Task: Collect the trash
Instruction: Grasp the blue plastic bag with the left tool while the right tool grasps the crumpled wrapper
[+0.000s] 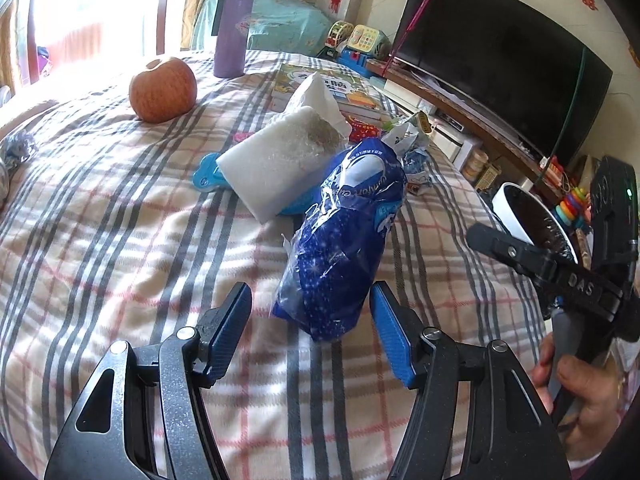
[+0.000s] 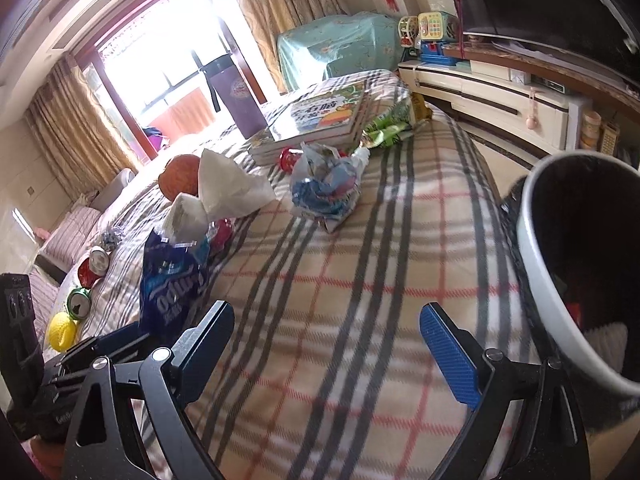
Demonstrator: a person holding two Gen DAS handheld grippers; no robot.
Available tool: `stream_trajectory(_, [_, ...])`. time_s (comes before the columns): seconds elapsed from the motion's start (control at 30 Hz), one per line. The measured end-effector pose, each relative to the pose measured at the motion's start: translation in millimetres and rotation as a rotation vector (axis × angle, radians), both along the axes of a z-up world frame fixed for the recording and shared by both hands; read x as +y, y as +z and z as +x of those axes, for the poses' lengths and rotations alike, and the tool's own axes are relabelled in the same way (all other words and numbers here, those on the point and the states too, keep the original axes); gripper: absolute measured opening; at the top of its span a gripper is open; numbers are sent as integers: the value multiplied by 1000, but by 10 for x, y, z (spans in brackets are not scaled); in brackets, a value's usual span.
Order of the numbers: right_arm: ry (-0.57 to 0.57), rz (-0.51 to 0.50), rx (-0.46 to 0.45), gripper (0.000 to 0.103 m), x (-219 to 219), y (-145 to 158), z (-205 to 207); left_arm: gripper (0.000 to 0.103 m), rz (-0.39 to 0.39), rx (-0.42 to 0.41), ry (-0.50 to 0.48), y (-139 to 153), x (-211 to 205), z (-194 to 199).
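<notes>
**Left gripper lining up on blue bag; bin waiting at bed edge**

The left gripper [image 1: 311,312] is standing spread, its blue pads flanking the near end of the blue bag [image 1: 344,236] without pressing it. The bag is lying on the plaid blanket [image 1: 120,240], far end leaning against a white foam block [image 1: 276,164], with a tissue [image 1: 316,96] just behind. The right gripper [image 2: 326,344] is also standing spread and empty, hovering over bare blanket beside the bin [image 2: 536,240] (dark liner, white rim).

Step in hand, as judged: approach for pickup, grasp not yet made. The next move is calling for the pads to close on the bag's crumpled end, then a carry across to the bin.

Condition of the bag: crinkled glossy plastic, printed white lettering, apparently near empty and slack, so likely to deform and slip under a light pinch. Other litter is remaining further back: a clear bag of scraps [image 2: 328,184] and cans [image 2: 94,266]
</notes>
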State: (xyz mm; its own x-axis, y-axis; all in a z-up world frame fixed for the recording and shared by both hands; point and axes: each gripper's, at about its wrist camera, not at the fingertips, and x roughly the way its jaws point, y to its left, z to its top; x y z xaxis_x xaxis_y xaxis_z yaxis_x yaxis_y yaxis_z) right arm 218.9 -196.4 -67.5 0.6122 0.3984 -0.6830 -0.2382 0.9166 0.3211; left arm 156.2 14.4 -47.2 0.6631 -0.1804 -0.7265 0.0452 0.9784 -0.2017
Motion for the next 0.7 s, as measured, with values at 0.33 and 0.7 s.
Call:
stream_trajectory(0.33, [19, -22, 7, 93, 162, -74, 511, 62, -17, 36, -10, -111, -19, 262])
stream_trajectory(0.7, [24, -8, 11, 40, 207, -115, 726, 28, -58, 37, -43, -130, -85, 450])
